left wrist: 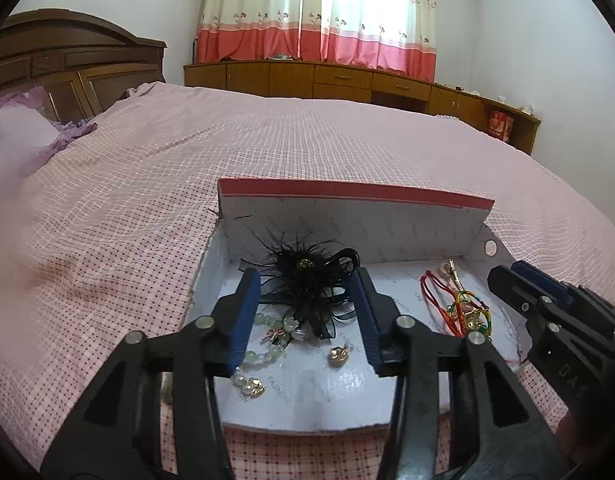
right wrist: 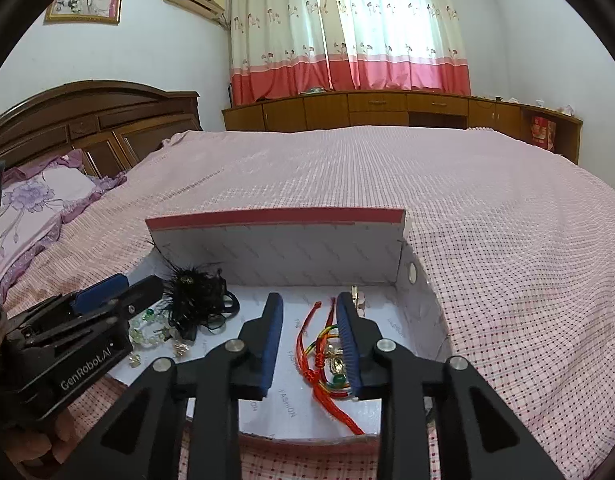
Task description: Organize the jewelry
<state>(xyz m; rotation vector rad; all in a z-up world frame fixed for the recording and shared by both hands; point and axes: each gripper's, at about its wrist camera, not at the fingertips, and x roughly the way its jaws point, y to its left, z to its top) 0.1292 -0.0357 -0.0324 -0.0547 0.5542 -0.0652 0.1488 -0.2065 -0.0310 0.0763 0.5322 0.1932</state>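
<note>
An open white cardboard box (left wrist: 347,400) with a red-edged lid lies on the bed. In its left part lie a black feather hair ornament (left wrist: 307,284), a pale green bead bracelet (left wrist: 267,344) and gold earrings (left wrist: 338,356). In its right part lie red and multicoloured cord bracelets (left wrist: 455,304), also in the right wrist view (right wrist: 323,356). My left gripper (left wrist: 307,312) is open, its fingers either side of the feather ornament, above the beads. My right gripper (right wrist: 311,340) is open over the cord bracelets, its right finger against them. The box (right wrist: 291,412) fills the lower middle there.
The box rests on a pink checked bedspread (left wrist: 267,152). A purple pillow (right wrist: 39,200) and wooden headboard (right wrist: 99,120) are at the left. A wooden cabinet (right wrist: 387,112) runs under the curtained window at the back.
</note>
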